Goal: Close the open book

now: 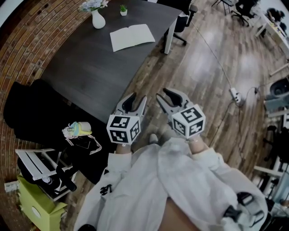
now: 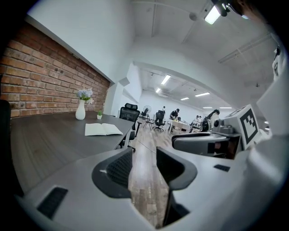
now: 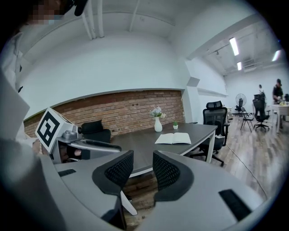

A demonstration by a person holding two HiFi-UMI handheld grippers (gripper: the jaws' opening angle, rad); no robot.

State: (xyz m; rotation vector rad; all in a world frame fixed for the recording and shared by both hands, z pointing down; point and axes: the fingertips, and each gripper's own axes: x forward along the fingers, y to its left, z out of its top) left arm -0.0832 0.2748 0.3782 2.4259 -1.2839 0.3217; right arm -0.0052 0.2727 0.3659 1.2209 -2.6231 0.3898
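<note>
Flowers [image 1: 92, 5] cropped at top edge. Open book [image 1: 132, 37] flat on surface [image 1: 86, 72], upper centre, well apart from left tongs [image 1: 137, 100] and right tongs [image 1: 161, 93] at mid-frame, both parted, empty.

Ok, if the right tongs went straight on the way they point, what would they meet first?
Most likely the near edge of the dark table, seen in the gap of the open, empty right tongs. The open book lies farther on, right of that line. Depth is hard to judge.
</note>
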